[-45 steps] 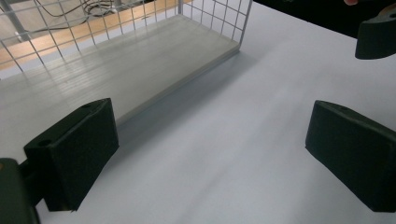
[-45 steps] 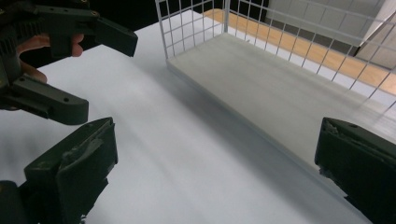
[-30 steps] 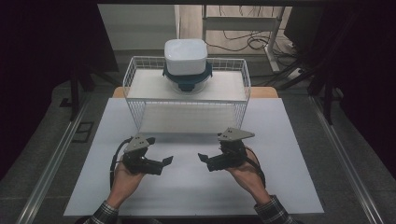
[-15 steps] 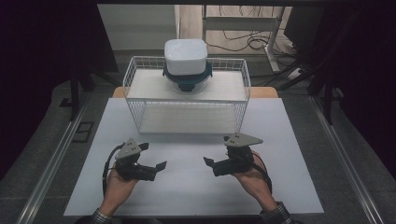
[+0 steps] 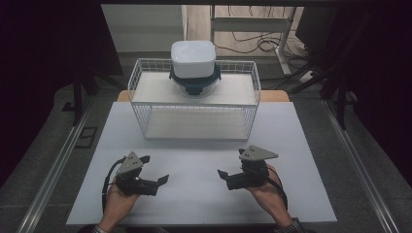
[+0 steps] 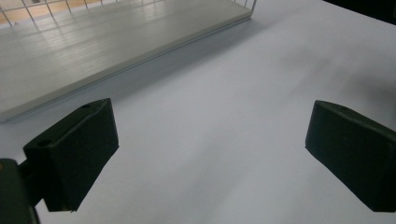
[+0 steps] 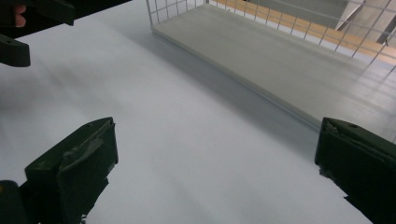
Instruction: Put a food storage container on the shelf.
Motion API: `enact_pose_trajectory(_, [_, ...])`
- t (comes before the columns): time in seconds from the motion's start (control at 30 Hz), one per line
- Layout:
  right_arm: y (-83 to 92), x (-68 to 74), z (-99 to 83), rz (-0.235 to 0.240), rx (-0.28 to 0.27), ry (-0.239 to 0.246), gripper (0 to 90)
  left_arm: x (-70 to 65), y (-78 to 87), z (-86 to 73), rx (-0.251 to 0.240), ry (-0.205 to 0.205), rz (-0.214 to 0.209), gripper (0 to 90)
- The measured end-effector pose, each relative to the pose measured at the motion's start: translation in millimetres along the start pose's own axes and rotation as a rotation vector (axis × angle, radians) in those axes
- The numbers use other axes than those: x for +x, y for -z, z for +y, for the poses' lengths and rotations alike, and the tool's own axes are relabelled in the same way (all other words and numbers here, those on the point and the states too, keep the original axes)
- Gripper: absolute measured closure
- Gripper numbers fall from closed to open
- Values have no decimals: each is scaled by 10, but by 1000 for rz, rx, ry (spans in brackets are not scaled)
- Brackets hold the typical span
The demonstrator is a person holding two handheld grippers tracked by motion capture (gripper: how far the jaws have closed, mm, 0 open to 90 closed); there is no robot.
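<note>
L gripper (image 5: pixel 156 174) at approx 7 o'clock on the white table (image 5: pixel 194 160), held low in the person's L hand (image 5: pixel 116 204), tips aimed toward table centre. Jaws spread wide, nothing btwn them; L gripper view has bare table under the gap.

Wire basket (image 5: pixel 145 80) at 12 o'clock, far edge of table, well apart from both tools. White container (image 5: pixel 193 58) w/ dark teal lid beneath sits on the board across the basket top.

R gripper (image 5: pixel 228 174) at approx 5 o'clock, in R hand (image 5: pixel 265 191), tips facing L gripper. Jaws also wide apart, empty. Basket's lower board (image 7: pixel 280 60) lies ahead in R gripper view.
</note>
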State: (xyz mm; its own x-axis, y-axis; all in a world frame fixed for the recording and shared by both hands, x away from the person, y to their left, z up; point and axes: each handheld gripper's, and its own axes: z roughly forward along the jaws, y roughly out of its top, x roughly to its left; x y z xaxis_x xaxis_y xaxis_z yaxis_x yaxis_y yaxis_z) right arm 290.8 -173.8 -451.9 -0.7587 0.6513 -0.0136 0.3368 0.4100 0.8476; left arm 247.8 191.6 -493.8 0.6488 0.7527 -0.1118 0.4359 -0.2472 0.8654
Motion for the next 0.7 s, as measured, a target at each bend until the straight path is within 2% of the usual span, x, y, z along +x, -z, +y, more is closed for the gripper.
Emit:
enact_pose_trajectory(0.13, [16, -19, -79, -5, 8, -12, 0, -5, 29, -47, 2, 2, 8, 20])
enact_pose_trajectory(0.47, [99, -16, -198, -17, 1, 2, 0, -7, 110, -162, 13, -1, 31, 16])
enact_pose_trajectory(0.7, [168, -50, -296, -49, 3, -27, 0, 21, 164, -229, 34, -1, 62, 6])
